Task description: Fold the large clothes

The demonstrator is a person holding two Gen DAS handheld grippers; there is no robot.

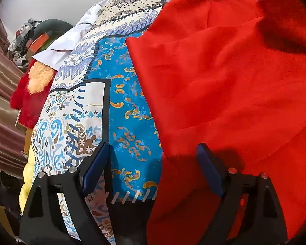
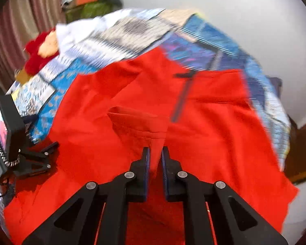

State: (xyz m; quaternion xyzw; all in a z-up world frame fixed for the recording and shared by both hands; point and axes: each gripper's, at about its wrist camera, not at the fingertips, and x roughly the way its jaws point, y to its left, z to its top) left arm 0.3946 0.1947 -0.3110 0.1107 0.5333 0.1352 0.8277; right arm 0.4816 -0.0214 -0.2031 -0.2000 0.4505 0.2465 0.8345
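Red garment [image 2: 204, 126] lies spread over a patchwork bedspread [image 1: 120, 106] of blue, cream and paisley panels, its dark zipper [image 2: 181, 98] pointing away from me. My right gripper [image 2: 155, 159] is clenched on a raised fold of the red cloth, which shows pinched between its pads. My left gripper [image 1: 153, 169] hangs released and wide over the garment's edge, one finger above the bedspread, the other above red fabric. Beyond, near the bedspread's far edge, sit a white cloth [image 1: 71, 42], a fluffy red and orange cushion [image 1: 34, 87] and striped curtains [image 1: 4, 94].
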